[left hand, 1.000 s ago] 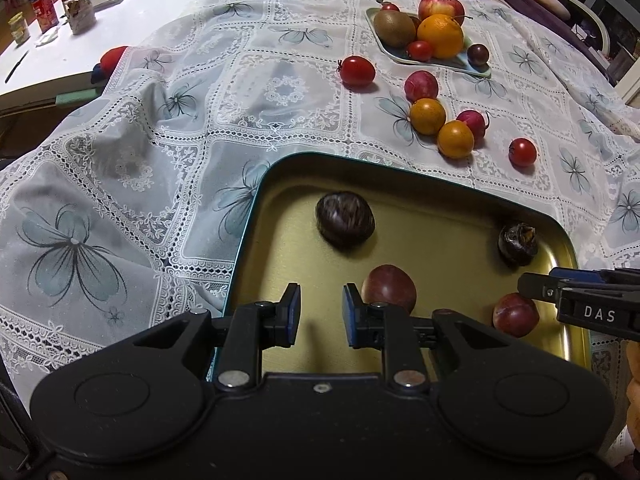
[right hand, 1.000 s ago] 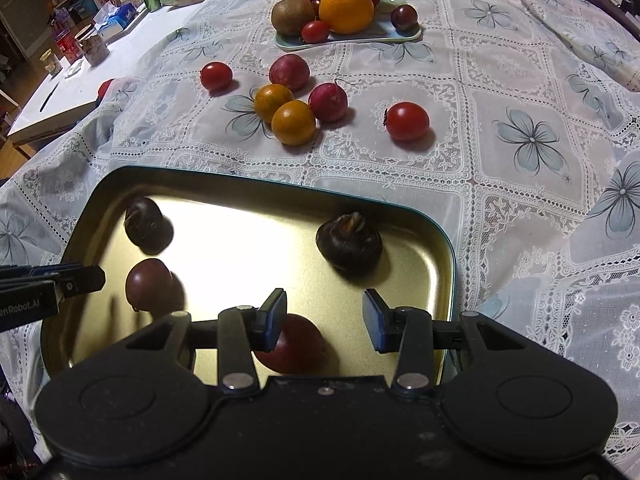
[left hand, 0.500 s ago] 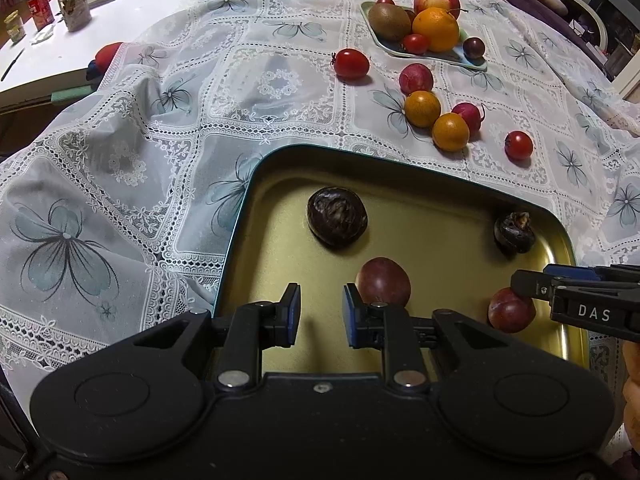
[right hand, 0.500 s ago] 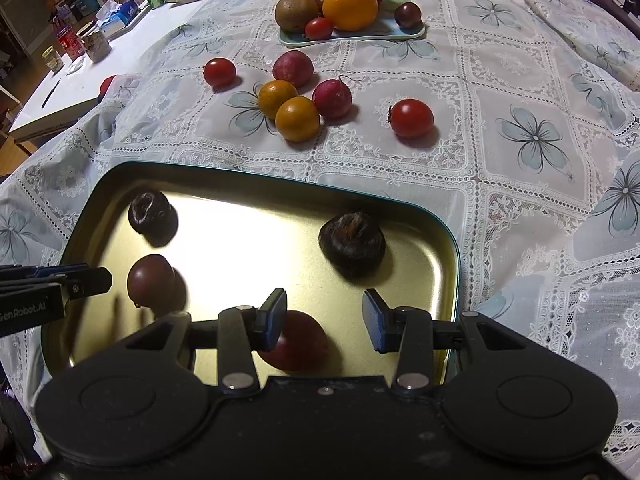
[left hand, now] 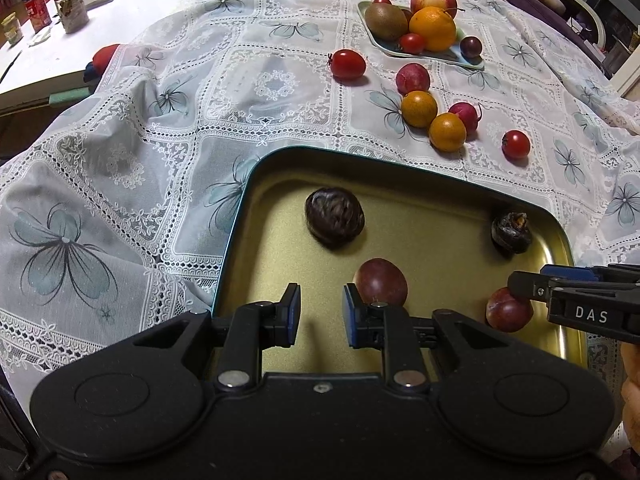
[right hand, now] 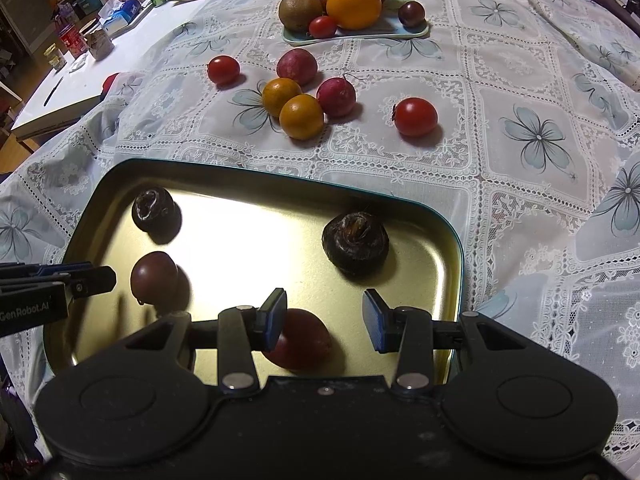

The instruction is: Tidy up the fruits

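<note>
A gold tray [left hand: 440, 200] [right hand: 248, 236] lies near me and holds two dark wrinkled fruits [left hand: 334, 216] [right hand: 356, 240] and two reddish plums [left hand: 380, 282] [right hand: 298, 342]. My left gripper [left hand: 318, 314] is open and empty over the tray's near left part. My right gripper [right hand: 325, 320] is open and empty above a plum at the tray's near edge. Loose fruit lies on the cloth beyond: two small oranges [right hand: 300, 116], red plums [right hand: 297, 66], and tomatoes [right hand: 416, 116].
A pale plate [right hand: 416, 32] at the far end carries an orange, an apple, a kiwi and small fruits. The lace tablecloth [left hand: 120, 160] drapes off the left edge. Jars and boxes [left hand: 72, 12] stand on a white table to the far left.
Both grippers have drawn back a little toward me and risen slightly. The fruits and tray have not moved. Both stay open.
</note>
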